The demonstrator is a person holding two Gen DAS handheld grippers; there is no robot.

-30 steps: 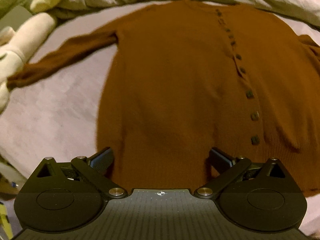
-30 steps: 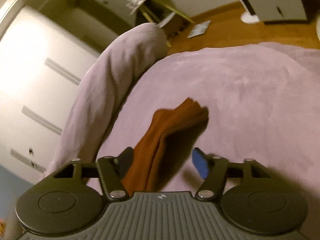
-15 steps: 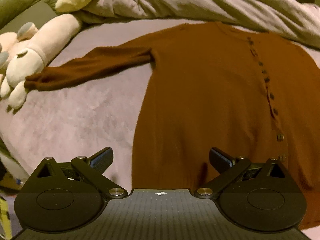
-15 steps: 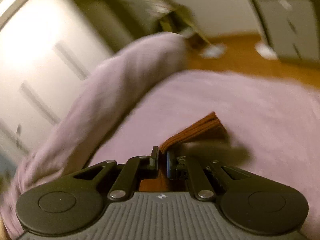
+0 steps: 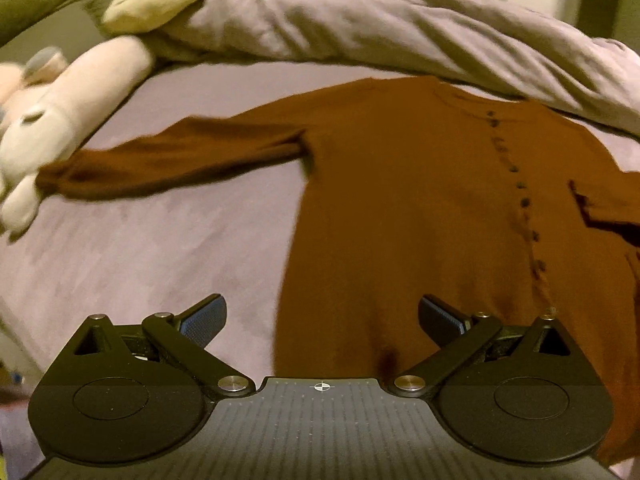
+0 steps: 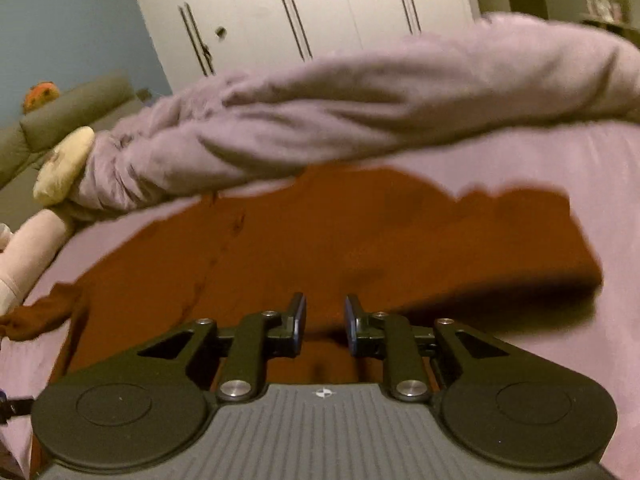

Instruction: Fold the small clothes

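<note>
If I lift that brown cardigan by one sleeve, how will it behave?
Probably floppy: the brown cardigan lies limp and flat on the bed, so the body would likely drape and trail. It looks like a soft knit, so likely light. The buttons look fastened, so the front should stay closed.

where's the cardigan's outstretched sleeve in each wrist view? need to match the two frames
Left wrist: the outstretched sleeve runs left from the brown cardigan across the upper left, its cuff by the plush toy.
Right wrist: only the sleeve's cuff end shows at the far left edge, below the toy's pale limb.
Shared landmark: the rolled lilac duvet beyond the cardigan's collar.
</note>
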